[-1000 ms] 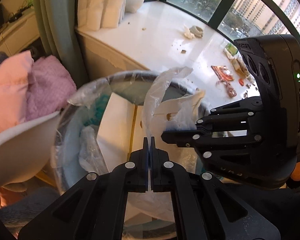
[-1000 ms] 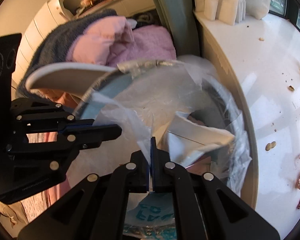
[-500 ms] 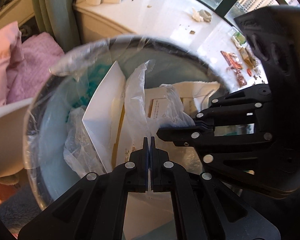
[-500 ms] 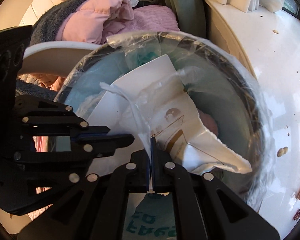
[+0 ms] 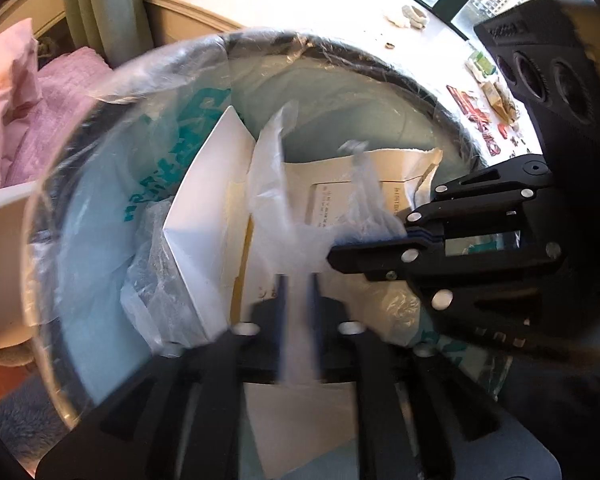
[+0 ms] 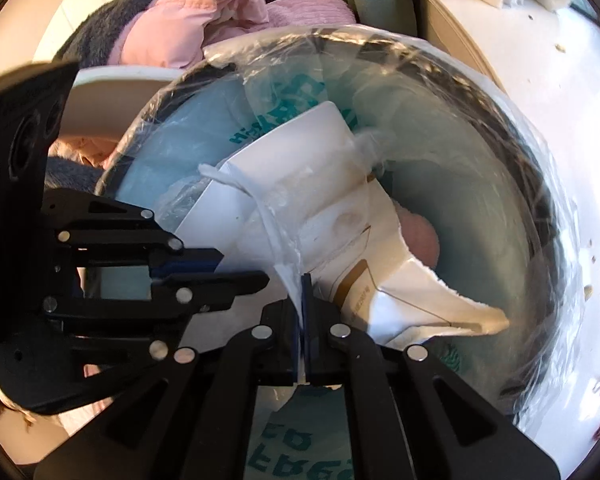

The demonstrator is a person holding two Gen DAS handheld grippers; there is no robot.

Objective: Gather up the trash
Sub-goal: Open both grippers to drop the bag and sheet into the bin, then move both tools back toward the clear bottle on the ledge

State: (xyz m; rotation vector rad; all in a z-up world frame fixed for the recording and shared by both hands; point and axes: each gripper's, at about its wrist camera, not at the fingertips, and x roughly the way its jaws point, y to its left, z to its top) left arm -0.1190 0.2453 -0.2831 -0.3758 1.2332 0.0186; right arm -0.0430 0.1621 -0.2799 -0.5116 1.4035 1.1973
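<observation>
Sunlit white window ledge, green curtain, dark-framed window, pink bedding

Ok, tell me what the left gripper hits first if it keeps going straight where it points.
Probably the clear plastic bag just beyond the left gripper, then the torn white paper packaging in the lined bin. Depth is hard to judge.

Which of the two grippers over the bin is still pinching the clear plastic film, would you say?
The right gripper: its jaws are shut on the film, while the left gripper's have just been opening.
</observation>
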